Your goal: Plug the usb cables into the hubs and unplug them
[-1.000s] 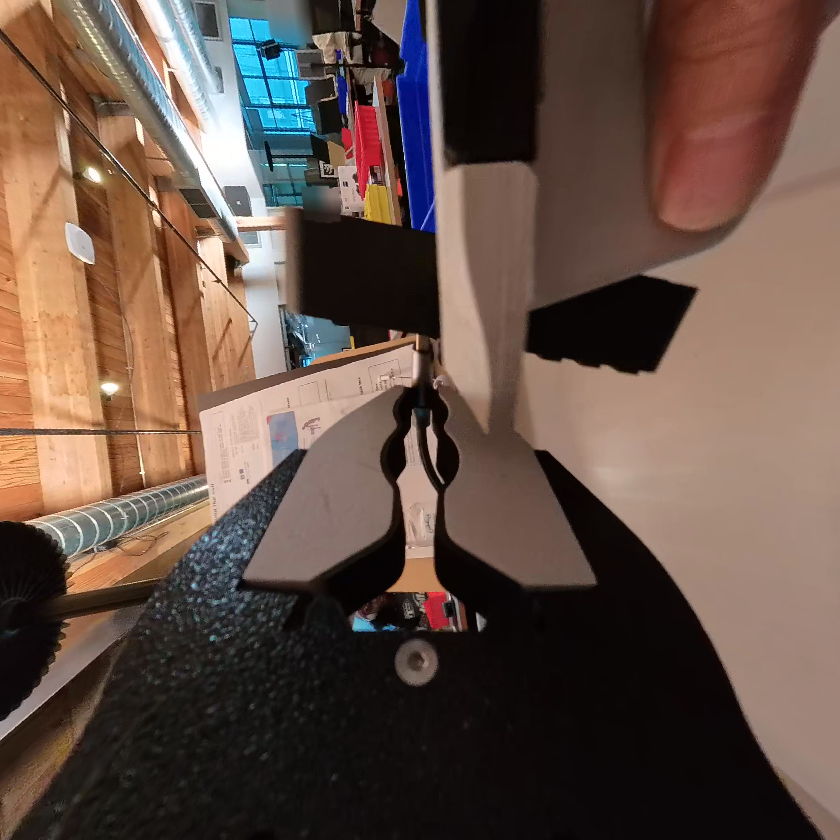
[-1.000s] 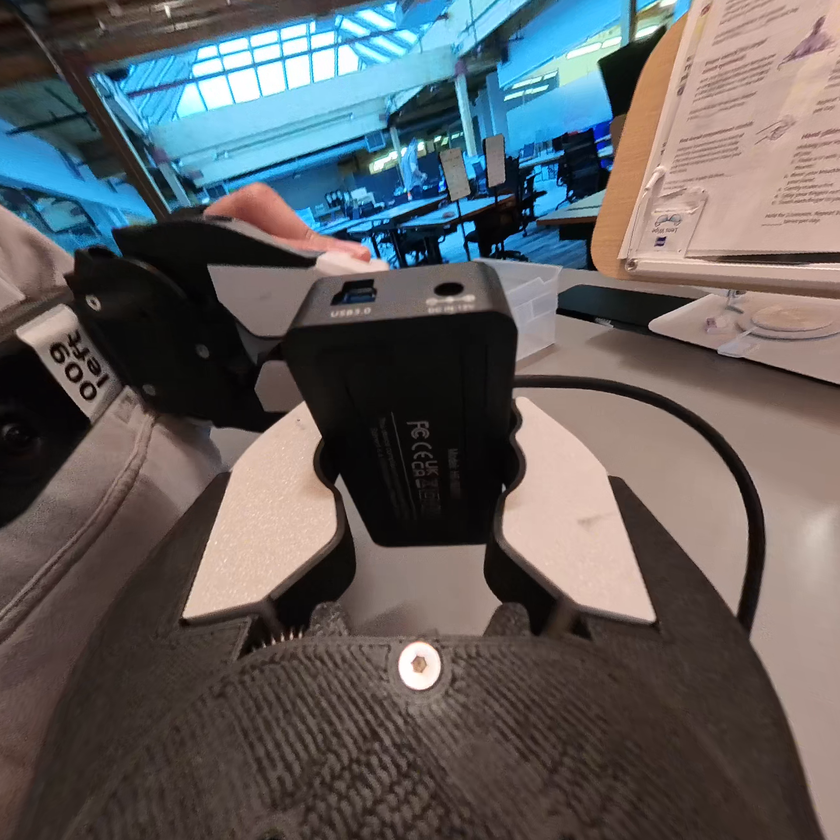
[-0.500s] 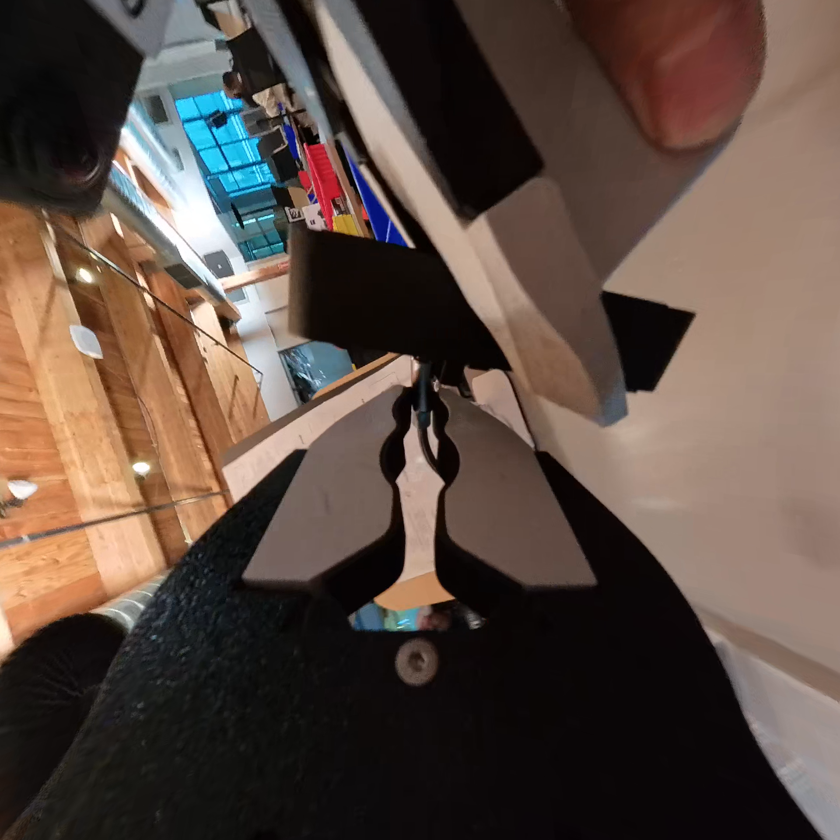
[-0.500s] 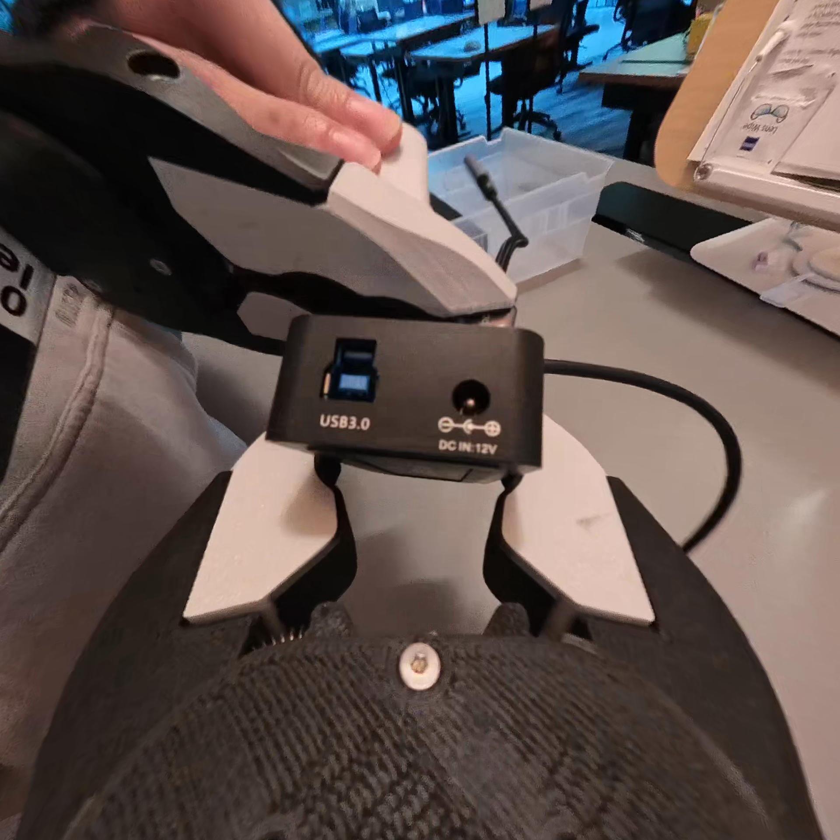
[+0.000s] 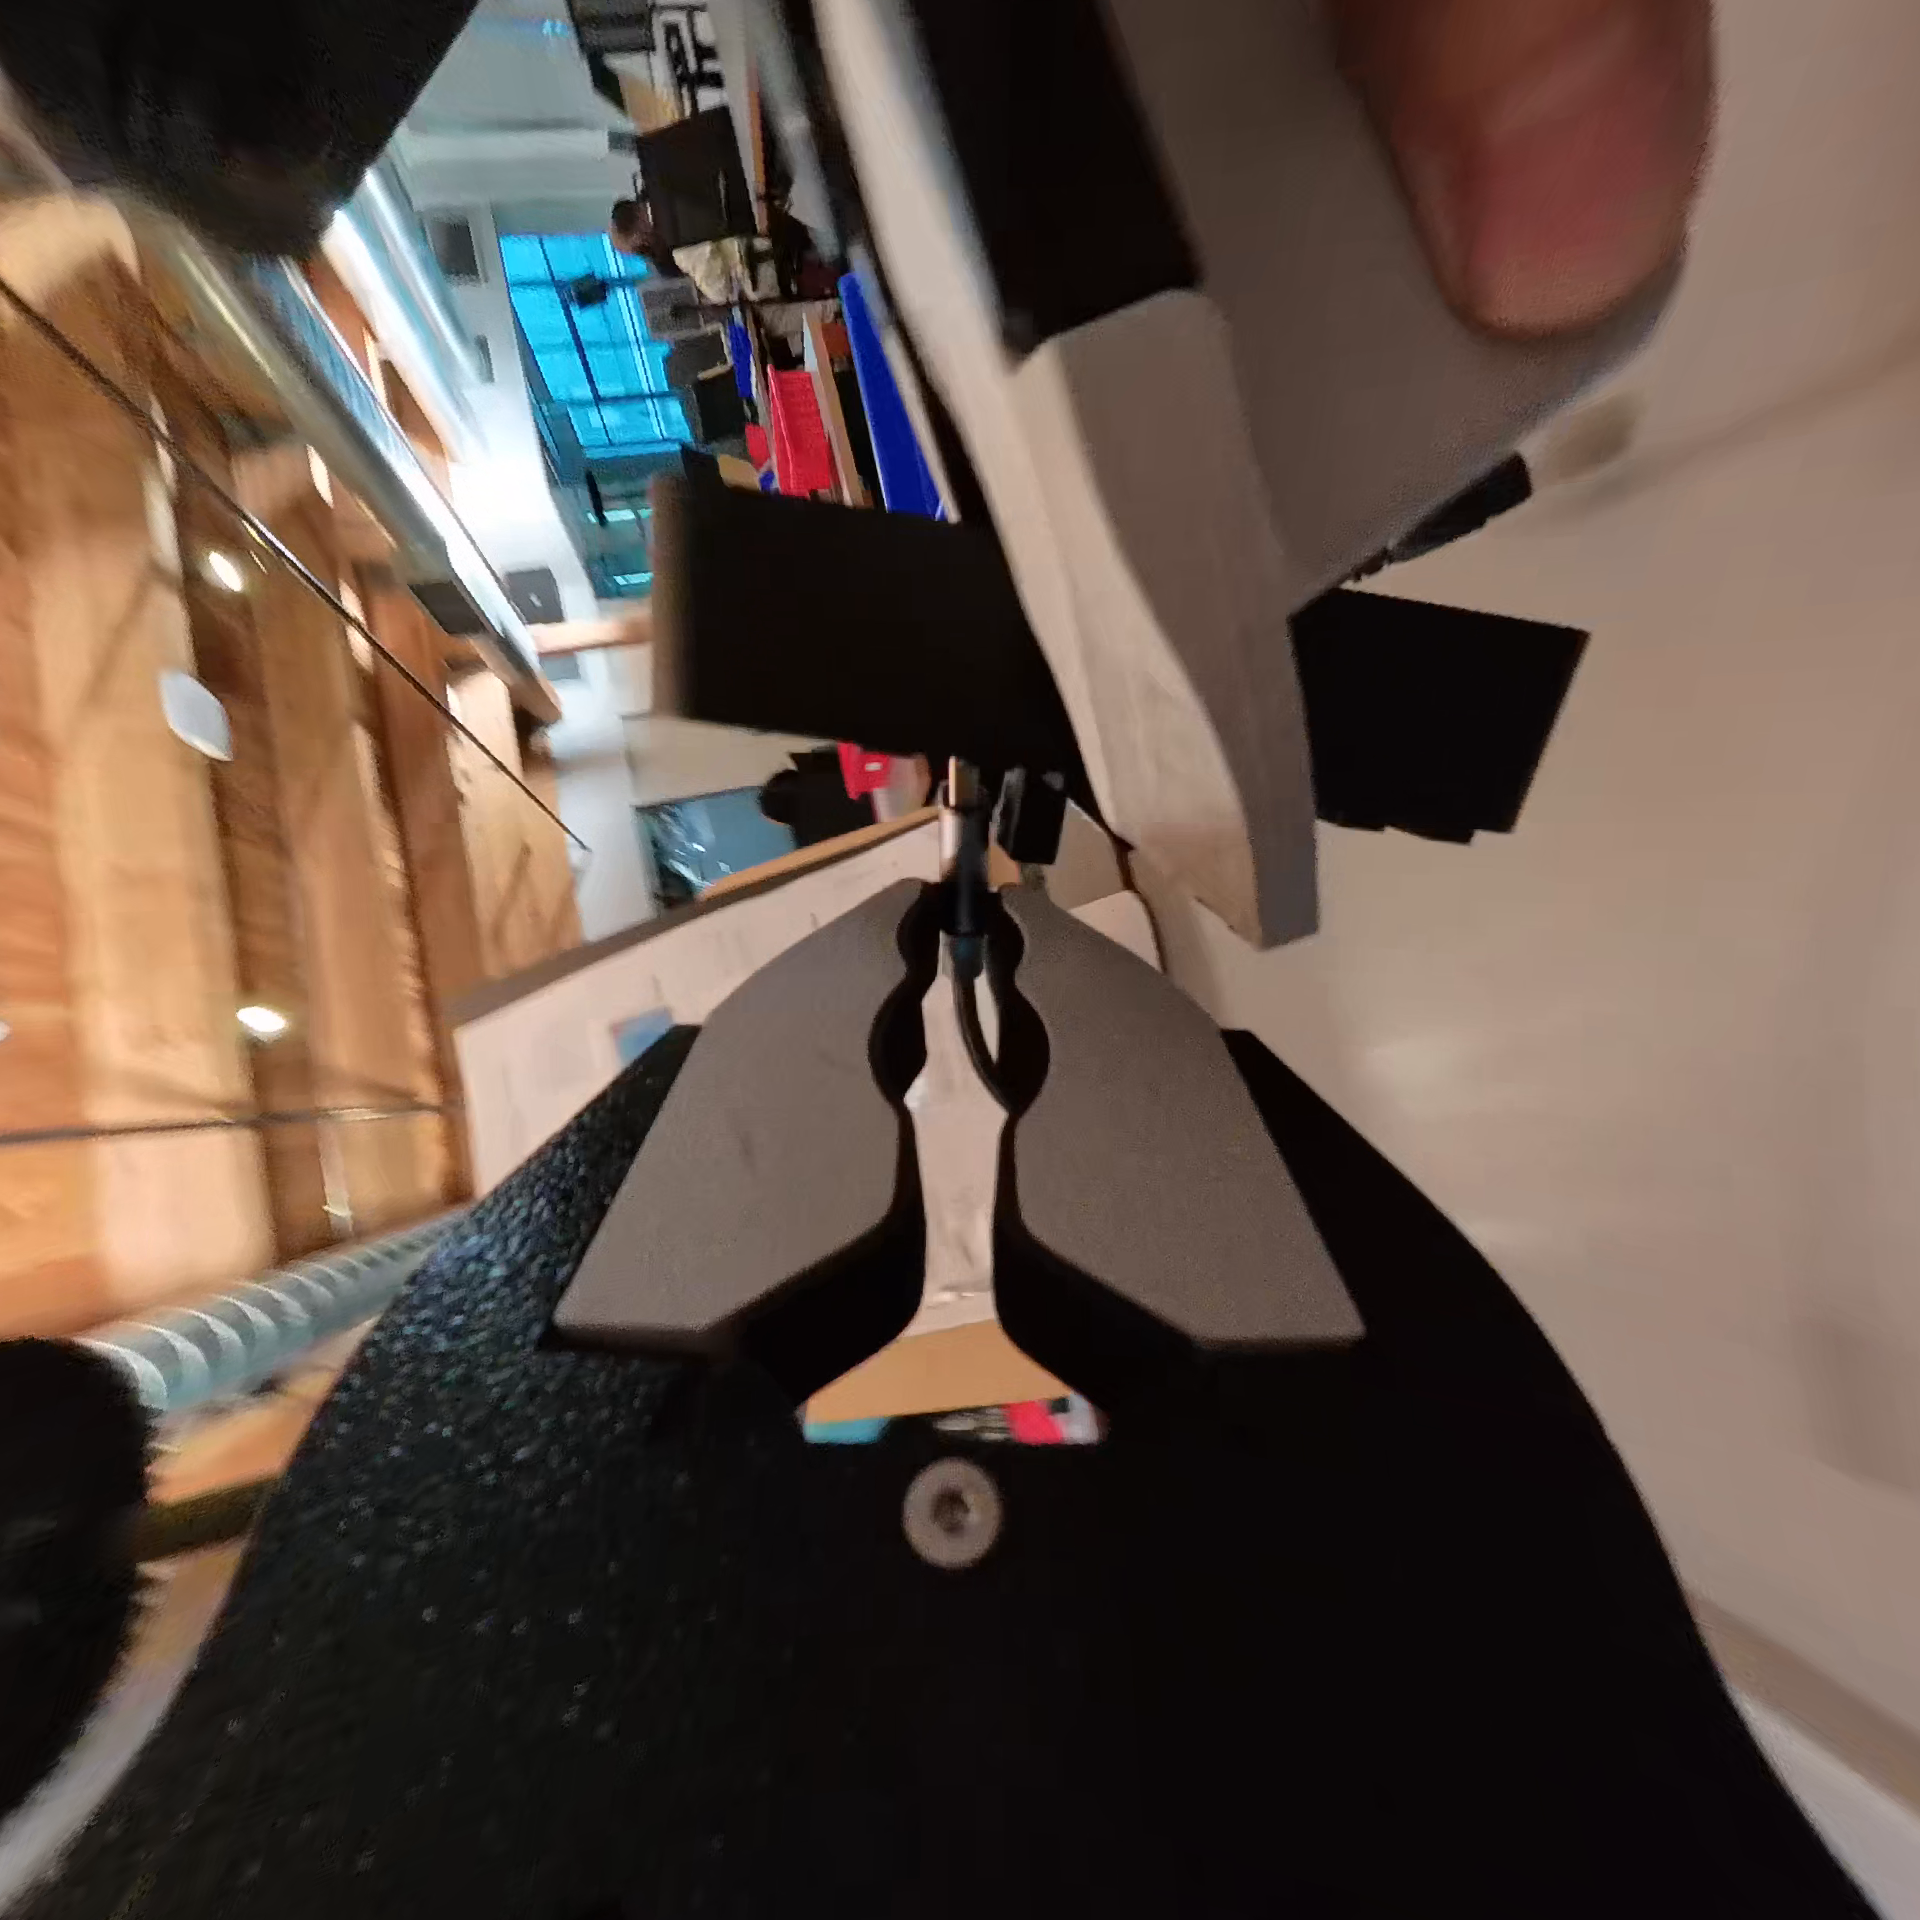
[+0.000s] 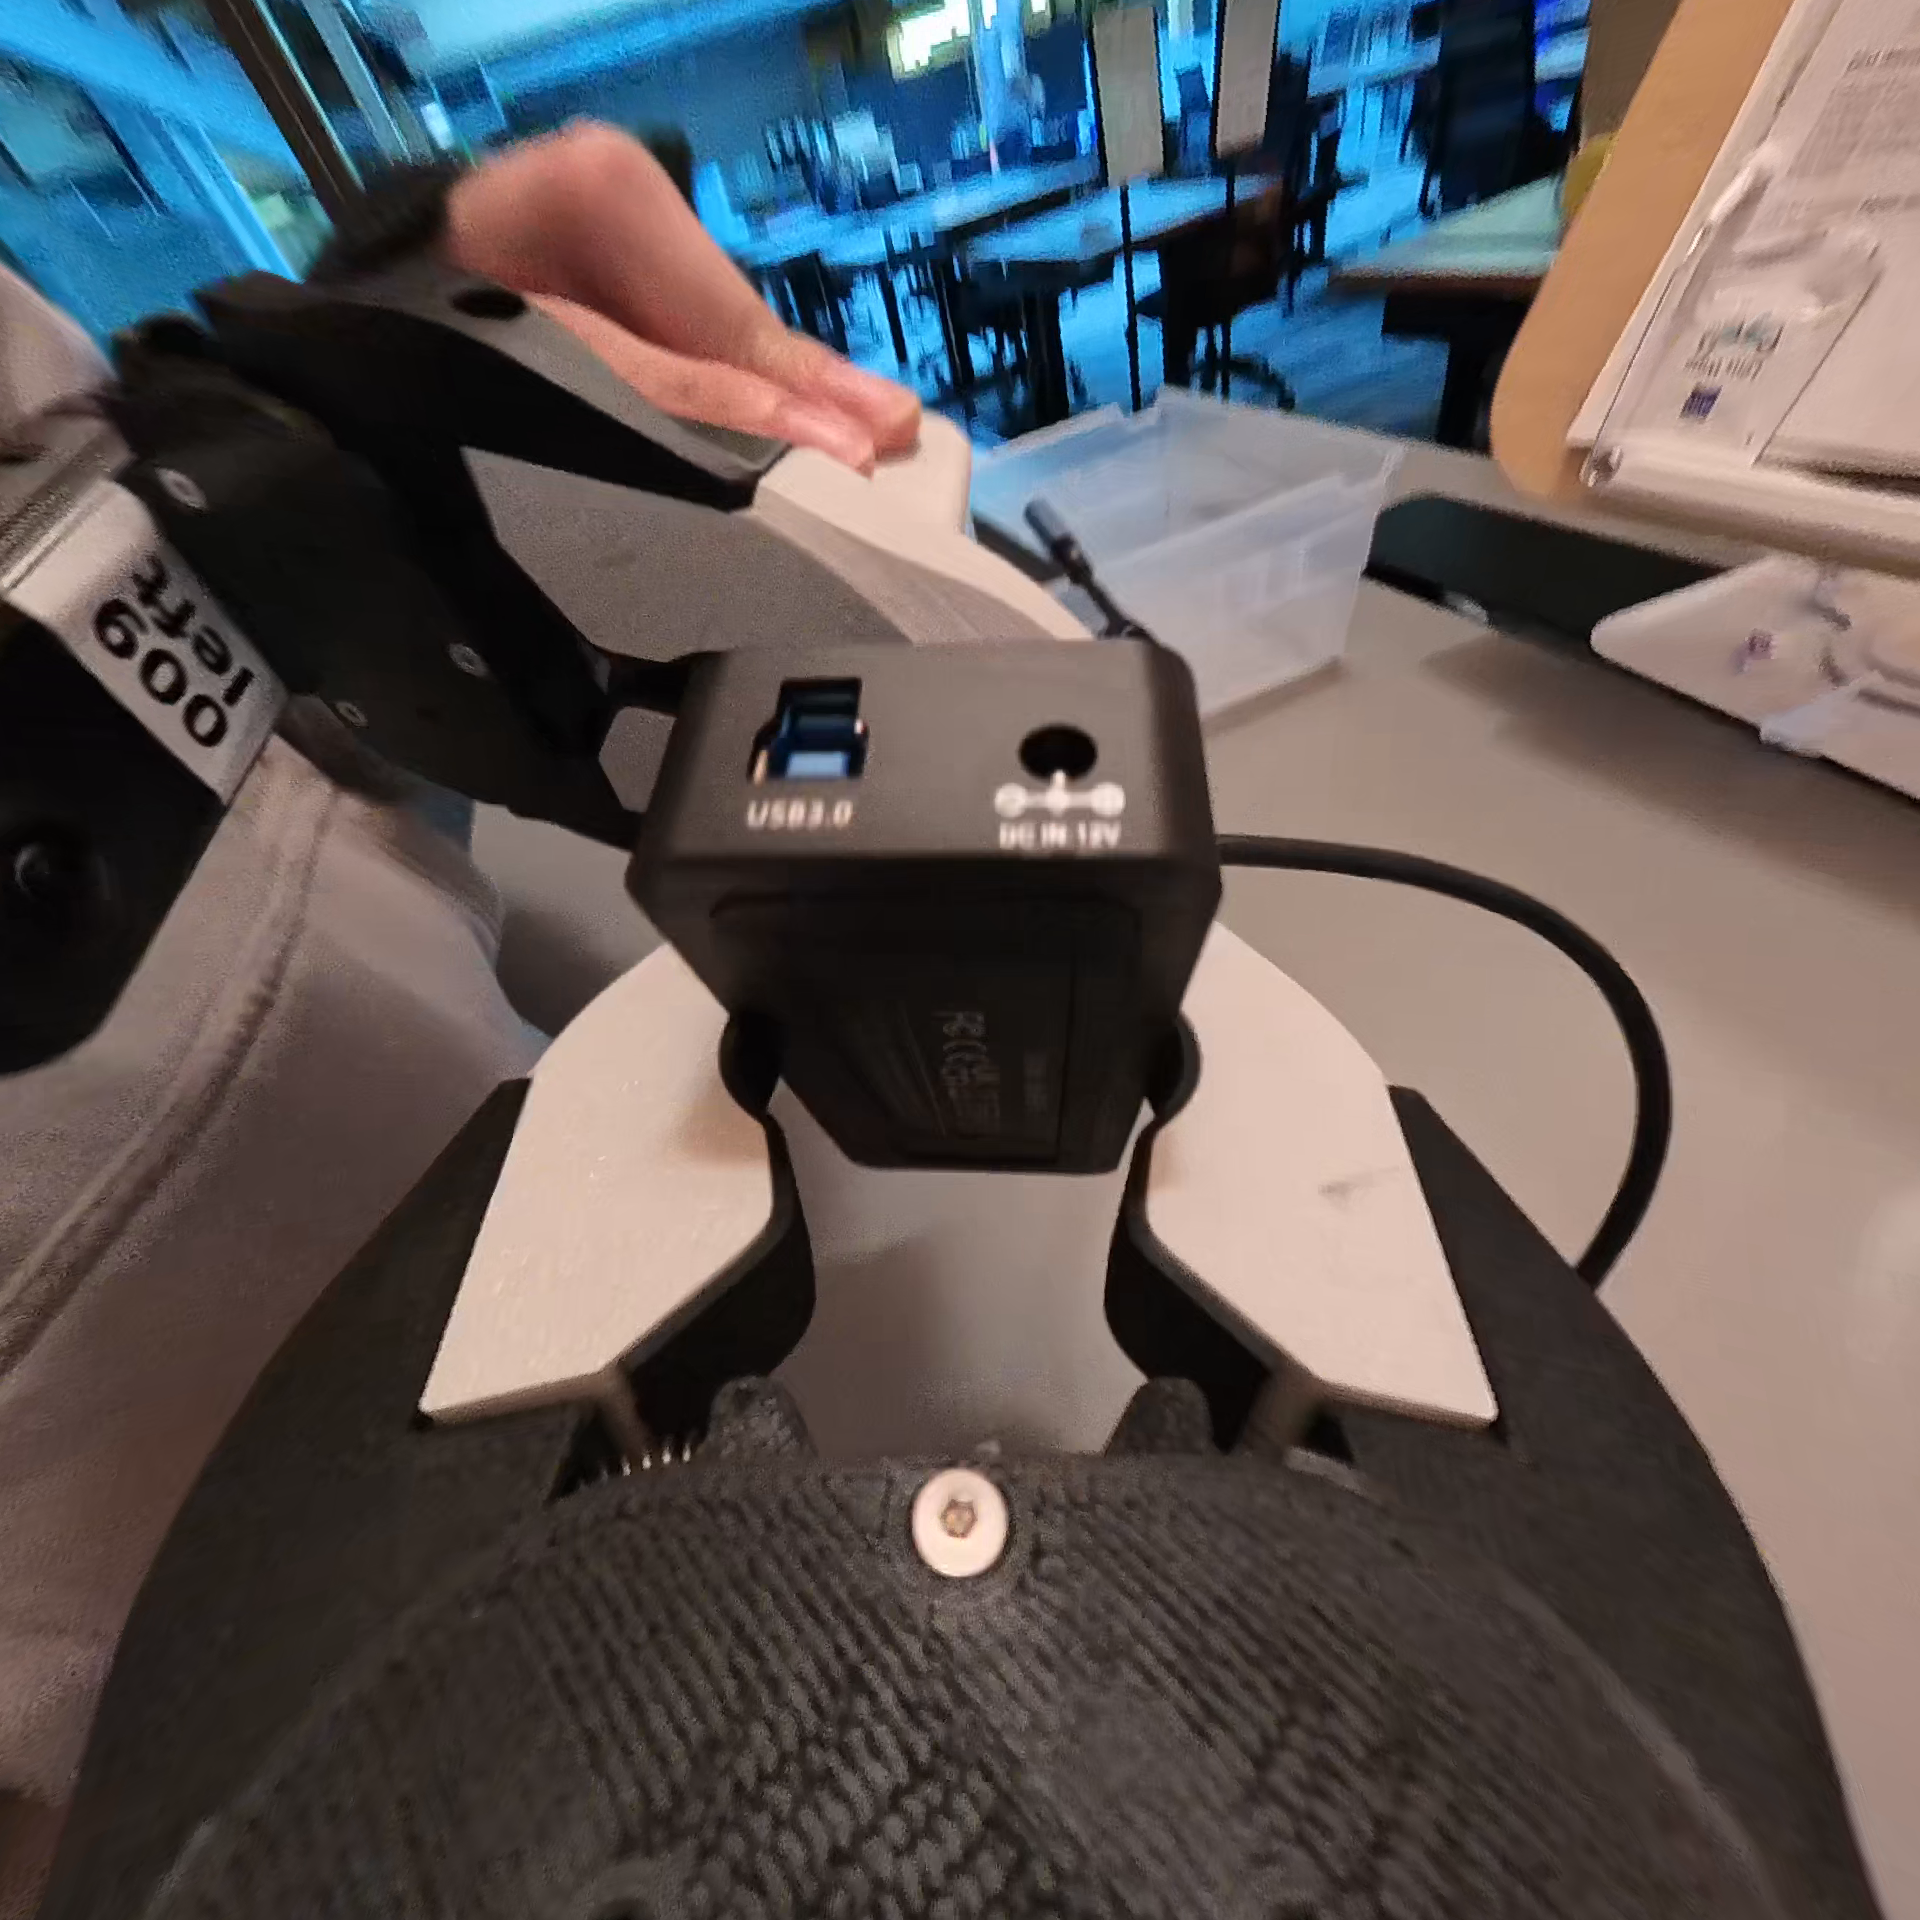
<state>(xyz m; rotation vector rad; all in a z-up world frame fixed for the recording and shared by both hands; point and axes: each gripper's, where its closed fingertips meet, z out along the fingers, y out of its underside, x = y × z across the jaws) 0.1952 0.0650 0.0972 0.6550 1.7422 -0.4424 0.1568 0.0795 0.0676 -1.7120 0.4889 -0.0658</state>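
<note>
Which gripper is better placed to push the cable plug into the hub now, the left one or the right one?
The left, probably. The left gripper is shut on the cable plug, right at the hub. The right gripper is shut on the hub body, so it can only steady it.

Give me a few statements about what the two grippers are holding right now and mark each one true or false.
1. The right gripper is shut on the black hub. True.
2. The left gripper is open and holds nothing. False: it is shut on a thin black cable near the plug.
3. A plug fills the hub's blue port. False: that port is empty.
4. A clear plastic bin sits on the table behind the hub. True.
5. The hub lies flat on the table. False: it is held above it.
</note>
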